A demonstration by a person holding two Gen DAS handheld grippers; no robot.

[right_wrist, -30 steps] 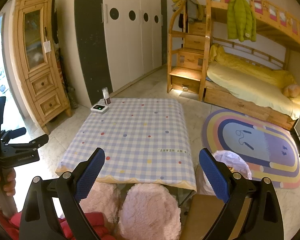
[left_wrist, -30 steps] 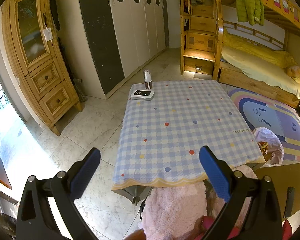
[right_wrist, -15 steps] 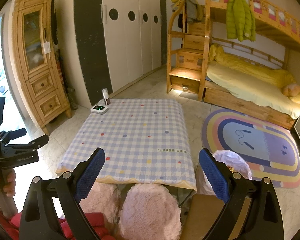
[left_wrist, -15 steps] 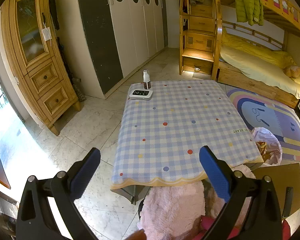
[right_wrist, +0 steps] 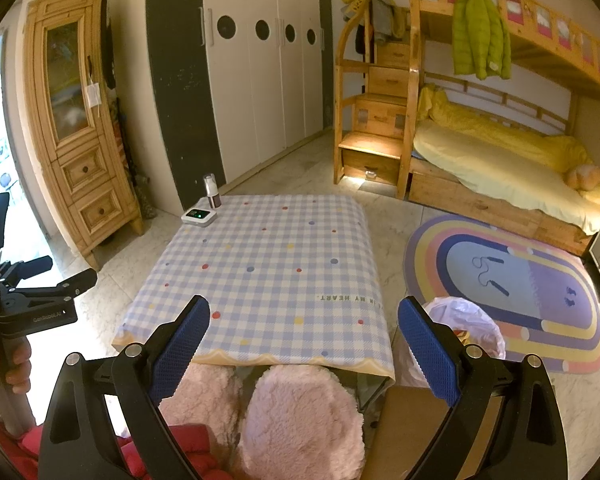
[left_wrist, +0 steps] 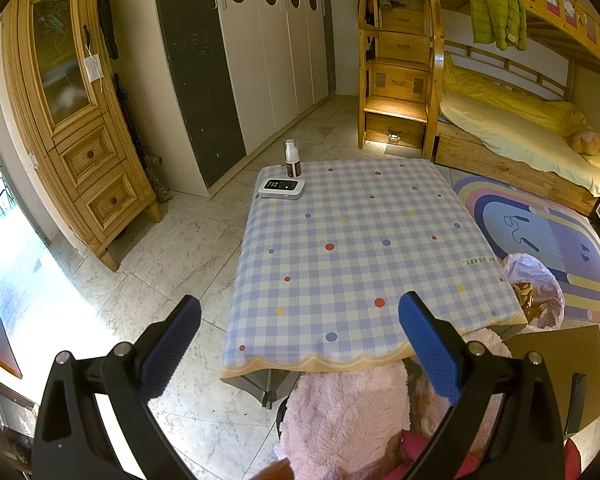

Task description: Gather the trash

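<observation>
Checked surface (left_wrist: 352, 248): small bottle (left_wrist: 292, 158), white box (left_wrist: 282, 189) | trash bag (left_wrist: 536, 292) beside it | left claw (left_wrist: 298, 344) wide open, empty | right claw (right_wrist: 302, 344) wide open, empty

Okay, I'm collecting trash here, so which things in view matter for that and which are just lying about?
For the job:
- trash bag on the floor beside the table, already holding wrappers
- left tongs and right tongs, both open and empty

Just lying about:
- small bottle
- white device with a screen
- green jacket
- rainbow rug
</observation>
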